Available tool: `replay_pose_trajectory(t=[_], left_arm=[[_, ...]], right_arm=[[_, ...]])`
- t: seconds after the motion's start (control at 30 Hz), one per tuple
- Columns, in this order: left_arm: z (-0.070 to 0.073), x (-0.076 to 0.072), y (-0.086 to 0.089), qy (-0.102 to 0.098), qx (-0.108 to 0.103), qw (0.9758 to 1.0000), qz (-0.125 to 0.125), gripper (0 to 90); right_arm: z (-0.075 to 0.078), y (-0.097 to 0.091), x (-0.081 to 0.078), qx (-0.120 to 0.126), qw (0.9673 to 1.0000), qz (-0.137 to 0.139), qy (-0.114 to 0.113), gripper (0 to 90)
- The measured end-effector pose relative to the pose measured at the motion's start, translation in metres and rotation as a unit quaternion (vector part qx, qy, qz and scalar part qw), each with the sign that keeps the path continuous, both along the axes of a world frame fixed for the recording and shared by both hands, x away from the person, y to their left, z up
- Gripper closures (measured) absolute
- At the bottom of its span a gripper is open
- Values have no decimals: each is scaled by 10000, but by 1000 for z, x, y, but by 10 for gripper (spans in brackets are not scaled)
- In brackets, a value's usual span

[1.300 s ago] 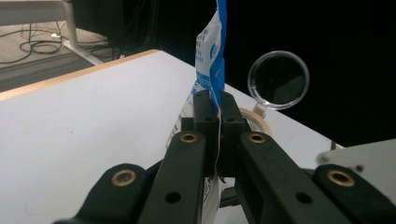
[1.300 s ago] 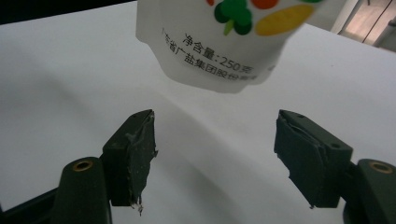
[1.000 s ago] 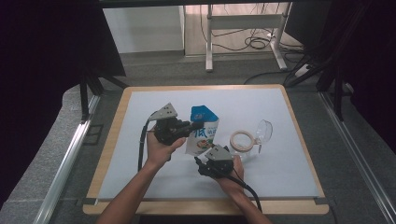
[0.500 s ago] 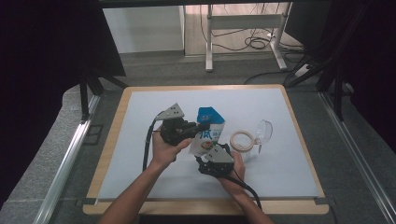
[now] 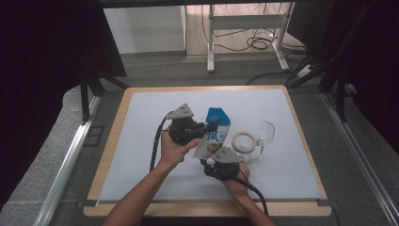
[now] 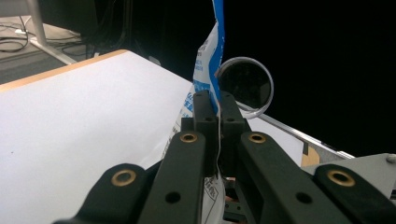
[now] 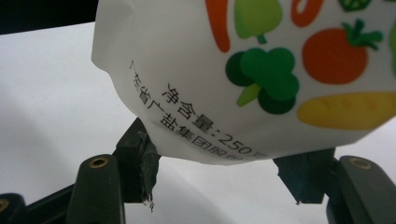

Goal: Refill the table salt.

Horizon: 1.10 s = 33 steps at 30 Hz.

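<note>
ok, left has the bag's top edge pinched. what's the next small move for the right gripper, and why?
Probably close the right gripper the rest of the way onto the bag. Its jaws have just been closing and straddle the bag's bottom, the pads near its sides but apparently not pressing. The left gripper clamps the top edge, so a second grip would steady the bag.

- From above, your mat [image 5: 141,141] is evenly lit and pale, with only soft shadows under your hands; the room around the table is dark.
- Beyond your left jaws the background is black, and the near links are blurred.
- Just ahead of your right jaws the bag [image 7: 243,70] is bright, its print sharp; the jaw tips look soft.
</note>
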<state>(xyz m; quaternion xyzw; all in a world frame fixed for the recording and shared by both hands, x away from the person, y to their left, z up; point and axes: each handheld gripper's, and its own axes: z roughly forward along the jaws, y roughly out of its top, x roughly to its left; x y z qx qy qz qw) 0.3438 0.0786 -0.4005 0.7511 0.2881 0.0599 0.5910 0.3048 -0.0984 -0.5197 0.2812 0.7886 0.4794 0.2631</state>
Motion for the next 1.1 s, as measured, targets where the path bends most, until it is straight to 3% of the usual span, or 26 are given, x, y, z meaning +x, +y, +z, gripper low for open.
replay_pose_trajectory(t=[0.5,0.77,1.1], left_arm=[[-1,10,-6,123,114,9998,-115,900],[-1,12,-9,183,124,9995,-241,900],[5,5,-13,86,146,9992,-355,900]], right_arm=[[-2,-4,-4,188,9995,30,235,412],[-4,-5,-7,174,9996,31,222,426],[-2,-6,-11,208,9998,-13,46,431]])
